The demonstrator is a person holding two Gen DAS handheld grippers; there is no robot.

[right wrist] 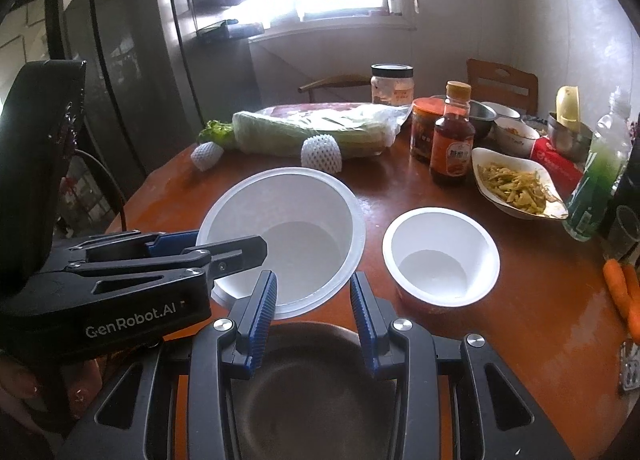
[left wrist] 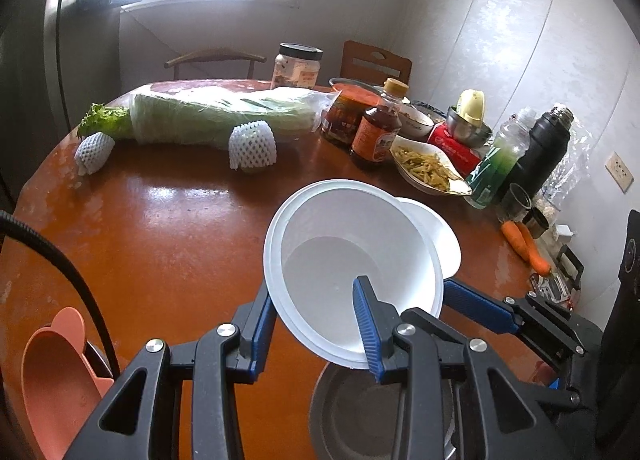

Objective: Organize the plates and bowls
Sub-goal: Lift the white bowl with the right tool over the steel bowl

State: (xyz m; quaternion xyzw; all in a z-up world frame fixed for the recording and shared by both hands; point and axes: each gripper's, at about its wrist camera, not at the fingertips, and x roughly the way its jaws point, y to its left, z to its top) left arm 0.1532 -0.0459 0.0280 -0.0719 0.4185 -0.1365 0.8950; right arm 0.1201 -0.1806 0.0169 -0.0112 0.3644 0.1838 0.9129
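My left gripper [left wrist: 316, 300] is shut on the rim of a large white bowl [left wrist: 352, 256], one finger inside and one outside, holding it tilted above the table; it also shows in the right wrist view [right wrist: 288, 236]. A smaller white bowl [right wrist: 440, 256] stands on the table to its right, partly hidden behind the large bowl in the left wrist view [left wrist: 440, 236]. My right gripper [right wrist: 314, 292] is open and empty, just in front of the large bowl and above a dark metal plate [right wrist: 312, 392], which also shows in the left wrist view [left wrist: 360, 416].
An orange bear-shaped plate [left wrist: 56, 376] sits at the near left edge. A wrapped cabbage [right wrist: 320, 131], jars, a sauce bottle [right wrist: 452, 139], a dish of vegetables [right wrist: 516, 183], a green bottle [right wrist: 596, 183] and carrots [right wrist: 624, 296] crowd the far and right side of the round brown table [left wrist: 160, 227].
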